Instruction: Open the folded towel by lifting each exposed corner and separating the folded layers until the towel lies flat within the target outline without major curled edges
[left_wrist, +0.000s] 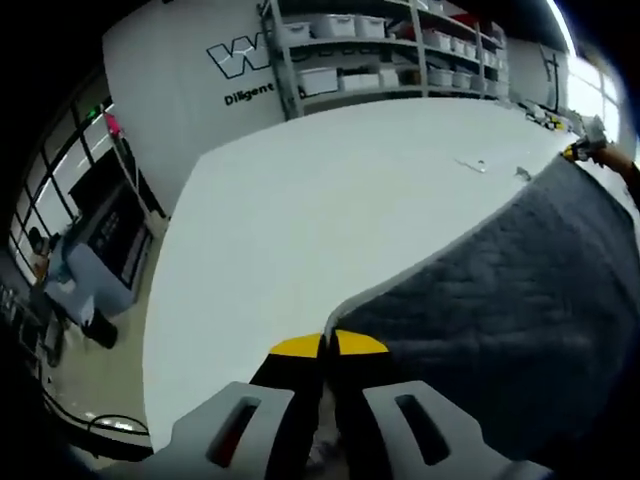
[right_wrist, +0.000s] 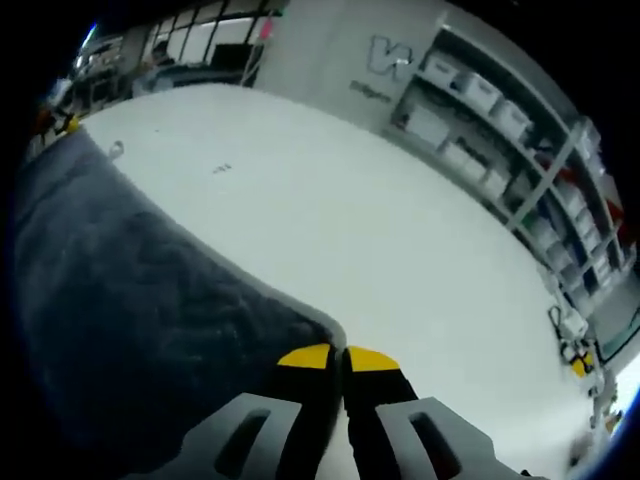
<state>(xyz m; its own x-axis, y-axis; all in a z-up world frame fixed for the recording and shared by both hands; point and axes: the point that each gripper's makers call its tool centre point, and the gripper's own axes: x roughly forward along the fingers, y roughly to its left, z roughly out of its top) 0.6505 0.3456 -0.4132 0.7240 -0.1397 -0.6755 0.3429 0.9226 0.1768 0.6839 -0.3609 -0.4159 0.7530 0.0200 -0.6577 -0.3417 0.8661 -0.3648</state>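
While both grippers sit low at the towel's edge, the big white worktop runs off wide and bare toward the back wall. Dark grey towel lies spread on the worktop, taking up the right side of the left gripper view and the left side of the right gripper view, pale hem along its border. Left gripper: yellow-tipped fingers pressed together right at a towel corner, looks like they pinch the hem, tips touching the fabric edge. Right gripper: fingers also clenched, tips meeting at another towel corner, hem curving in just at them, so gripping the corner too as far as I can tell. Far across the towel in the left gripper view, a bit of yellow and a hand at the distant edge. Small marks on the worktop near the towel, too small to tell.

Room: white wall with dark lettering, metal shelving loaded with white bins, same shelving in the right gripper view. Dark-framed windows or glass panels at one side, a person standing on the floor beside the worktop. Bright light strip overhead.
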